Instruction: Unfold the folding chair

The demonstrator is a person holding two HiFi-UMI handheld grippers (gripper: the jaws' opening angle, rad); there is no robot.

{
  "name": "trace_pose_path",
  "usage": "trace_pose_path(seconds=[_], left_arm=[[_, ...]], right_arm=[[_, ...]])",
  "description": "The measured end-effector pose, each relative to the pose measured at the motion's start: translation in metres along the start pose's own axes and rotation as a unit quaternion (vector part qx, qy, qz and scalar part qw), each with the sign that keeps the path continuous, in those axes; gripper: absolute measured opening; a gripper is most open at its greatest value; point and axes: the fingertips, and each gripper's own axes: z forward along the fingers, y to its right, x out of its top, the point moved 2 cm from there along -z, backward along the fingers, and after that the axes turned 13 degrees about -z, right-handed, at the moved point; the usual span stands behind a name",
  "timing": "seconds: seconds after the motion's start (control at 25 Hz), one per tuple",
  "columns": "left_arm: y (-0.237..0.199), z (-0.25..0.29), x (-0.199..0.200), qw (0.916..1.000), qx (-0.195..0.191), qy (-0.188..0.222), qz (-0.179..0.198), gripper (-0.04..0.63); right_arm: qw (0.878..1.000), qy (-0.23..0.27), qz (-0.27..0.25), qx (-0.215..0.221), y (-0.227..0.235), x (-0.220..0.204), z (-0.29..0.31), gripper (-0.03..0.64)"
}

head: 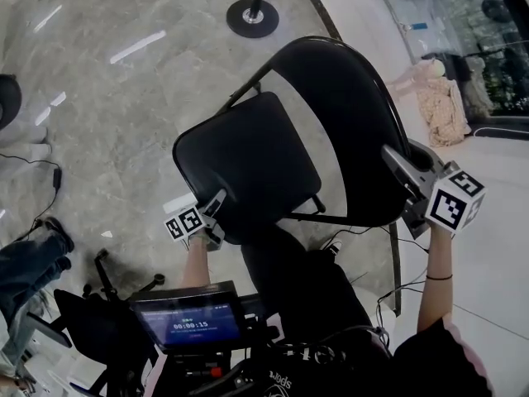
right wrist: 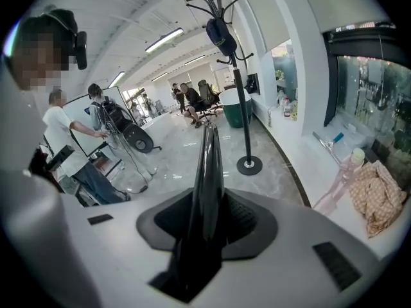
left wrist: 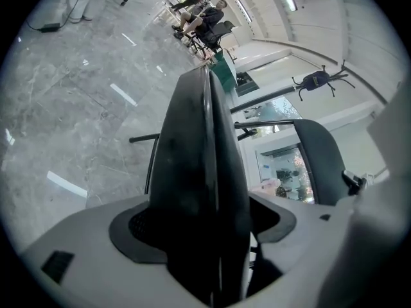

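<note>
A black folding chair stands on the marble floor, with its seat [head: 248,164] lowered in front of the curved backrest [head: 347,122]. My left gripper [head: 211,213] is at the seat's front left edge. In the left gripper view the thick seat edge [left wrist: 199,172] runs between the wide-apart jaws of the left gripper [left wrist: 209,226], and a thin gap shows on the right side. My right gripper [head: 405,180] is at the backrest's right edge. In the right gripper view the thin backrest edge [right wrist: 209,172] is clamped between the pads of the right gripper [right wrist: 209,226].
A stanchion base [head: 252,16] stands on the floor beyond the chair. A doll and checked cloth [head: 442,106] lie on the ledge at the right by the glass wall. A black coat stand [right wrist: 241,88] is ahead. A person [right wrist: 64,140] stands at the left. A cable [head: 50,172] lies on the floor.
</note>
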Motion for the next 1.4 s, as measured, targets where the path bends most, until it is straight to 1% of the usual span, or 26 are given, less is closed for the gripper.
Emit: trace_pose_path(seconds=[0.16, 0.28, 0.4, 0.48, 0.56, 0.6, 0.72, 0.8, 0.92, 1.16, 1.2, 1.28, 1.32, 1.4], left_arm=[[-0.002, 0.000, 0.000, 1.0000, -0.002, -0.007, -0.005, 0.354], [-0.008, -0.001, 0.001, 1.0000, 0.004, 0.004, -0.007, 0.361], [-0.014, 0.001, 0.003, 0.9998, 0.016, 0.015, -0.005, 0.373], [-0.020, -0.003, 0.005, 0.9990, 0.040, 0.022, -0.002, 0.376], [-0.028, -0.014, 0.007, 0.9970, 0.068, 0.037, -0.003, 0.376], [-0.032, -0.021, 0.006, 0.9960, 0.076, 0.046, -0.010, 0.376], [-0.038, -0.038, 0.002, 0.9942, 0.077, 0.066, -0.036, 0.374], [-0.035, -0.046, -0.001, 0.9941, 0.075, 0.070, -0.034, 0.374], [-0.019, -0.048, -0.003, 0.9954, 0.065, 0.069, -0.017, 0.374], [0.040, -0.047, -0.006, 0.9975, 0.022, 0.067, 0.000, 0.370], [0.052, -0.048, -0.008, 0.9976, 0.019, 0.067, 0.005, 0.360], [0.076, -0.050, -0.008, 0.9972, 0.013, 0.072, 0.015, 0.287], [0.089, -0.052, -0.007, 0.9969, 0.007, 0.075, 0.020, 0.265], [0.115, -0.054, -0.003, 0.9962, -0.009, 0.083, 0.022, 0.247]], right_arm=[[1.000, 0.000, -0.008, -0.016, 0.002, -0.002, -0.001, 0.129], [0.999, -0.019, -0.017, -0.035, 0.006, -0.008, -0.001, 0.136], [0.996, -0.044, -0.030, -0.069, 0.016, -0.015, -0.007, 0.153], [0.993, -0.050, -0.038, -0.102, 0.025, -0.017, -0.015, 0.158], [0.989, -0.055, -0.034, -0.130, 0.033, -0.019, -0.025, 0.164], [0.988, -0.055, -0.031, -0.140, 0.037, -0.020, -0.029, 0.167], [0.986, -0.042, -0.015, -0.158, 0.043, -0.018, -0.041, 0.167], [0.987, -0.029, 0.000, -0.158, 0.041, -0.015, -0.044, 0.167], [0.988, -0.021, 0.015, -0.150, 0.035, -0.015, -0.047, 0.167], [0.990, -0.003, 0.032, -0.139, 0.020, -0.006, -0.060, 0.166], [0.990, -0.003, 0.033, -0.136, 0.017, -0.005, -0.063, 0.166], [0.991, -0.002, 0.037, -0.128, 0.009, -0.002, -0.068, 0.166], [0.991, -0.001, 0.040, -0.125, 0.005, -0.001, -0.070, 0.166], [0.992, 0.001, 0.048, -0.117, -0.004, 0.000, -0.074, 0.166]])
